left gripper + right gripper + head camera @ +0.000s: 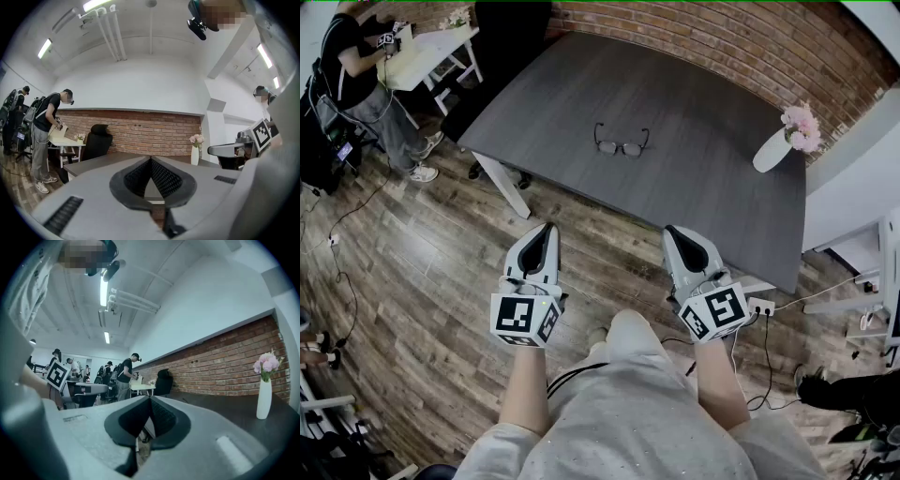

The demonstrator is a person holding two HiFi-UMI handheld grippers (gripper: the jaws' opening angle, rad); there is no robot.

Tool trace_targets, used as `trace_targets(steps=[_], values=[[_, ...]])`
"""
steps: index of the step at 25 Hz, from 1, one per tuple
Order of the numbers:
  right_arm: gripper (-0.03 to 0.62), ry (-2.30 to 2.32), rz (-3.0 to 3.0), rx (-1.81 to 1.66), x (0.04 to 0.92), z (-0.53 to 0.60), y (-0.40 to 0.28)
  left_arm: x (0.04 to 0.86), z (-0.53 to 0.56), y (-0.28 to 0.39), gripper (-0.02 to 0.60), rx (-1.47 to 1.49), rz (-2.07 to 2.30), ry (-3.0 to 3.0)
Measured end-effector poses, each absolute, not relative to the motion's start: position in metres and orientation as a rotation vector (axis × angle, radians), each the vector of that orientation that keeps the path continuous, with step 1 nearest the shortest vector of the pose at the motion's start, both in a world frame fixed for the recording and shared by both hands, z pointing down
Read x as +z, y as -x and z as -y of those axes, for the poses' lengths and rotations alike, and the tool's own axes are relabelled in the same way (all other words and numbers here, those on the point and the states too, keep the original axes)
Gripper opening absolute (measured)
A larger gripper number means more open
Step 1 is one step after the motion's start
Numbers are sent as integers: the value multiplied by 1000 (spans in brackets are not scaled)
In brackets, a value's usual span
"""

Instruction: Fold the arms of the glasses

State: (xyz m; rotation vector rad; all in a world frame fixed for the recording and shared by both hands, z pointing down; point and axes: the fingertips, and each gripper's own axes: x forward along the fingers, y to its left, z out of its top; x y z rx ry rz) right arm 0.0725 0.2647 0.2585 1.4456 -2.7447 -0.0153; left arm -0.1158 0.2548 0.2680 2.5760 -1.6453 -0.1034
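A pair of dark-framed glasses (622, 142) lies on the grey table (694, 178) with both arms unfolded, pointing away from me. My left gripper (546, 228) and right gripper (671, 231) hang level over the wooden floor, short of the table's near edge and well apart from the glasses. Both are shut with nothing between the jaws. In the left gripper view the gripper (150, 160) shows its pads pressed together, and the right gripper (149, 400) looks the same in its own view. The glasses do not show in either gripper view.
A white vase with pink flowers (786, 139) stands near the table's right edge. A black chair (502, 42) sits at the far left corner. A person (361, 80) stands by a white side table (436, 49). Cables (769, 319) trail on the floor at right.
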Motion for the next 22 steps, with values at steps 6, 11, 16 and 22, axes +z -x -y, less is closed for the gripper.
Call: trace_targets(steps=[6, 11, 16, 22], values=[[2, -1445, 2739, -20, 259, -268, -73, 273, -255, 112, -2, -107, 1633, -2569], [2, -1450, 2723, -20, 264, -263, -76, 277, -249, 105, -2, -94, 1610, -2582], [2, -1452, 2733, 0, 270, -247, -81, 280, -235, 101, -2, -68, 1603, -2598], [3, -1479, 2722, 7, 271, -216, -78, 281, -206, 113, -2, -73, 1628, -2571]])
